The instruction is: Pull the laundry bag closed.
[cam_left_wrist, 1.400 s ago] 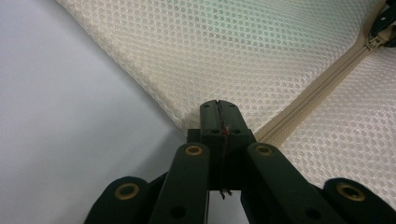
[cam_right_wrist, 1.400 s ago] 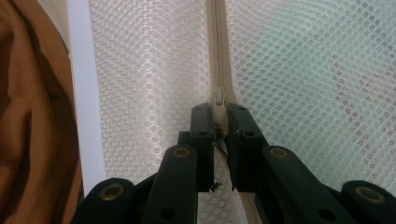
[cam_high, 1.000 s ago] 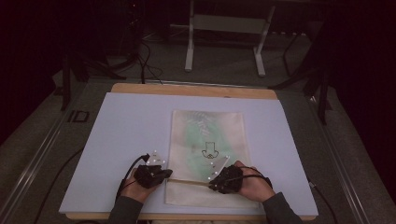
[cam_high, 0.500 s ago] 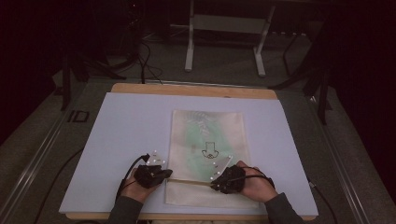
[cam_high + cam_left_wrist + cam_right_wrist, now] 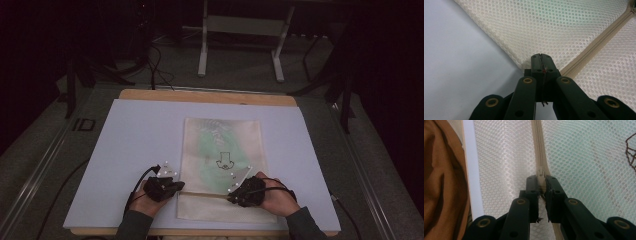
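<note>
Dim lab: white-topped table (image 5: 140, 130), floor cables (image 5: 155, 60), metal stand (image 5: 240, 30).

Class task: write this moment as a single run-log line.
left gripper: shut on mesh bag edge | right gripper: shut on zipper pull | zipper: closed along visible stretch | bag: flat on table

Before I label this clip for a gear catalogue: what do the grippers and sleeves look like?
Left gripper and right gripper are black, each topped by a grey three-cornered plate with white dots and trailing a black cable. Their jaw links carry brass-coloured rivets. The sleeves are dark grey.
</note>
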`<state>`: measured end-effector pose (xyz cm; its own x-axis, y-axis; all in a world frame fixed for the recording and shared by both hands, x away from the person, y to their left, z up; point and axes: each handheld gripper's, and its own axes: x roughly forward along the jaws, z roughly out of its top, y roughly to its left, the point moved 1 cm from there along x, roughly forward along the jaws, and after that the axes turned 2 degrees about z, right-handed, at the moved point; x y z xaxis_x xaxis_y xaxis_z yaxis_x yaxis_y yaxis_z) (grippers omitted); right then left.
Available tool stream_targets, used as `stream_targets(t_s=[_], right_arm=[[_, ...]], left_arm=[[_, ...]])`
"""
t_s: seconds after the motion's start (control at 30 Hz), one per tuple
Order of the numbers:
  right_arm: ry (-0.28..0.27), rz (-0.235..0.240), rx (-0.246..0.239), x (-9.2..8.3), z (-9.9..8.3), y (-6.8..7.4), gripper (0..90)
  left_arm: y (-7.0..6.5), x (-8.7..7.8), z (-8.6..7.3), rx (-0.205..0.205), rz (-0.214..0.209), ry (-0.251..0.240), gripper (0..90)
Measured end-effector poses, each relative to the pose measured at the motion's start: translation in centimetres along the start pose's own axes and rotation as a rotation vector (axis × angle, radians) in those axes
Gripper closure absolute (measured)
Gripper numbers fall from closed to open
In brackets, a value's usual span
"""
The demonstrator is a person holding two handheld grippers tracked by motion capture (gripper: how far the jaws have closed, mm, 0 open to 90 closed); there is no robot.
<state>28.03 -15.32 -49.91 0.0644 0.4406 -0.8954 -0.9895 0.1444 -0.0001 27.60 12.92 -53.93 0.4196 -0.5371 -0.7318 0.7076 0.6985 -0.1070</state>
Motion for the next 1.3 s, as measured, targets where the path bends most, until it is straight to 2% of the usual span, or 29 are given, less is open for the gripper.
stream_targets(t_s=[0.47, 0.5, 1.3], right_arm=[[-0.005, -0.004, 0.014, -0.7, -0.8, -0.1, 82.3], [0.011, -0.007, 0.015, -0.8, -0.9, -0.1, 82.3], [-0.006, -0.012, 0.036, -1.9, -2.3, -0.5, 82.3]], left_arm=[[0.0, 0.0, 0.0, -0.001, -0.001, 0.0, 89.5], [0.0, 0.0, 0.0, -0.001, -0.001, 0.0, 89.6], [0.0, 0.0, 0.0, 0.0, -0.001, 0.001, 89.6]])
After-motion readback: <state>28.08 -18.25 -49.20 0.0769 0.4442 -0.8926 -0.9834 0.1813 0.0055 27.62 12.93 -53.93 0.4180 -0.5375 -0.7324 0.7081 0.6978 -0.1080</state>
